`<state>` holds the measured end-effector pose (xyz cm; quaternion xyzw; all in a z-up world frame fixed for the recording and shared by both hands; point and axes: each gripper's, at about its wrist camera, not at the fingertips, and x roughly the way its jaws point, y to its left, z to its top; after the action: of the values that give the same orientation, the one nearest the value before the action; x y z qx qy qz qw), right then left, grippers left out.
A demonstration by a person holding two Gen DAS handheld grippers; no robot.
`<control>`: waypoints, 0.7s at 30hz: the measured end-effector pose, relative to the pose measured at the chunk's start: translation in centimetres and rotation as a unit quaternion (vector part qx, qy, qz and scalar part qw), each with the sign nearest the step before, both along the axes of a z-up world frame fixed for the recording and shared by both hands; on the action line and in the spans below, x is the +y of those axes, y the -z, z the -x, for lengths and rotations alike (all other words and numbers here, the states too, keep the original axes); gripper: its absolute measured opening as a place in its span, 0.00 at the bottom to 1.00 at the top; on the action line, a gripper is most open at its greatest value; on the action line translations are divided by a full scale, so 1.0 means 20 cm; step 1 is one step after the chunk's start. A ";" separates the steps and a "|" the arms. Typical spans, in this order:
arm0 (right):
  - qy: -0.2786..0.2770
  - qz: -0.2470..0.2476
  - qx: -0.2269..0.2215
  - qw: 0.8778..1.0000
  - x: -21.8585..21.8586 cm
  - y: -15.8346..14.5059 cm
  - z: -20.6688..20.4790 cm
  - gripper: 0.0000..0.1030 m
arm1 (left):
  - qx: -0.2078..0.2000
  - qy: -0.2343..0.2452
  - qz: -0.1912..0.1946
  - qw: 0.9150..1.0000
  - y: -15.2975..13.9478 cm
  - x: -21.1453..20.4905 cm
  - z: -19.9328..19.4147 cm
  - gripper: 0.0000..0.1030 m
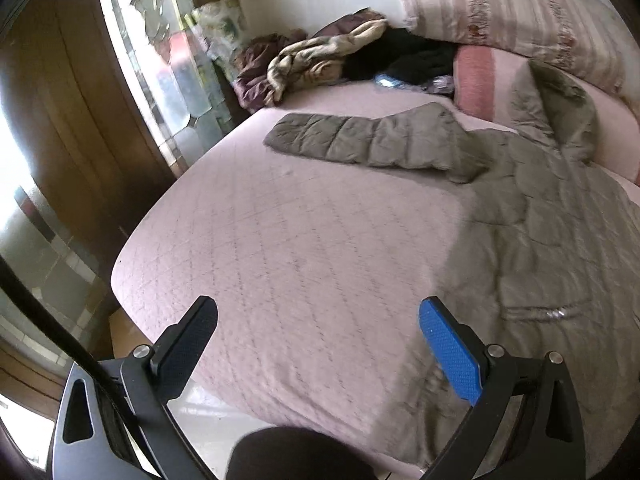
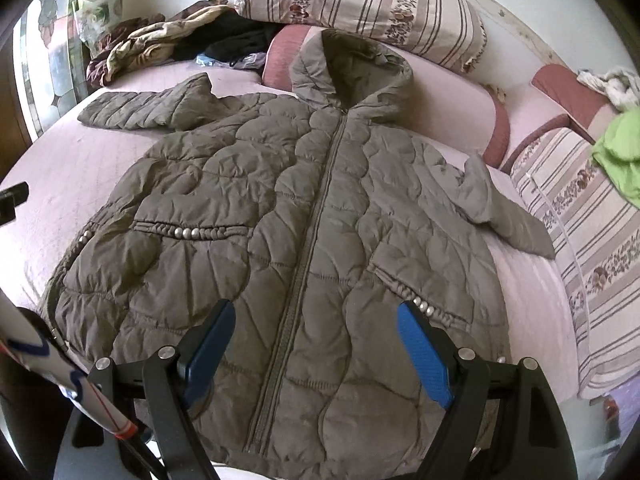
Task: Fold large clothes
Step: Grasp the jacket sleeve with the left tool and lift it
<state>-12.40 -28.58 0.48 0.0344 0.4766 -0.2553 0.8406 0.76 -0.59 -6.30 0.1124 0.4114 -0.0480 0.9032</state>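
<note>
An olive quilted hooded jacket (image 2: 304,216) lies flat and zipped on the pink bed, hood toward the pillows. Its left sleeve (image 2: 136,110) stretches out sideways; its right sleeve (image 2: 508,216) angles down toward the striped pillow. My right gripper (image 2: 316,316) hovers open above the jacket's lower hem, over the zipper, holding nothing. In the left wrist view the same jacket (image 1: 552,240) fills the right side, its sleeve (image 1: 360,142) reaching left. My left gripper (image 1: 318,312) is open over bare bedspread beside the jacket's lower left edge.
The pink quilted bedspread (image 1: 280,240) ends at a rounded left edge near a wooden wardrobe (image 1: 80,120). A heap of clothes (image 2: 168,44) sits at the head left. Striped pillows (image 2: 360,4) line the head and right side; a green garment (image 2: 620,160) lies on one.
</note>
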 end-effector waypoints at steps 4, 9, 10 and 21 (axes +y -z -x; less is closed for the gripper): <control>0.004 0.010 0.003 1.000 -0.02 -0.02 -0.04 0.84 | 0.019 -0.021 0.022 0.999 0.03 0.09 -0.14 0.91; 0.020 0.015 0.002 1.000 -0.05 -0.03 -0.07 0.84 | 0.063 -0.032 0.078 0.994 0.06 0.17 -0.36 0.89; 0.026 0.013 0.004 1.000 -0.06 -0.03 -0.08 0.84 | 0.066 -0.037 0.086 0.993 0.06 0.19 -0.41 0.89; 0.073 -0.015 0.039 0.996 -0.22 0.14 -0.15 0.84 | 0.110 -0.080 0.113 0.984 0.21 0.22 -1.03 0.88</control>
<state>-9.44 -32.91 -2.38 0.0717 0.5090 -0.3102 0.7997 21.30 3.86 -10.58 -0.0298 0.5079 -0.0335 0.8602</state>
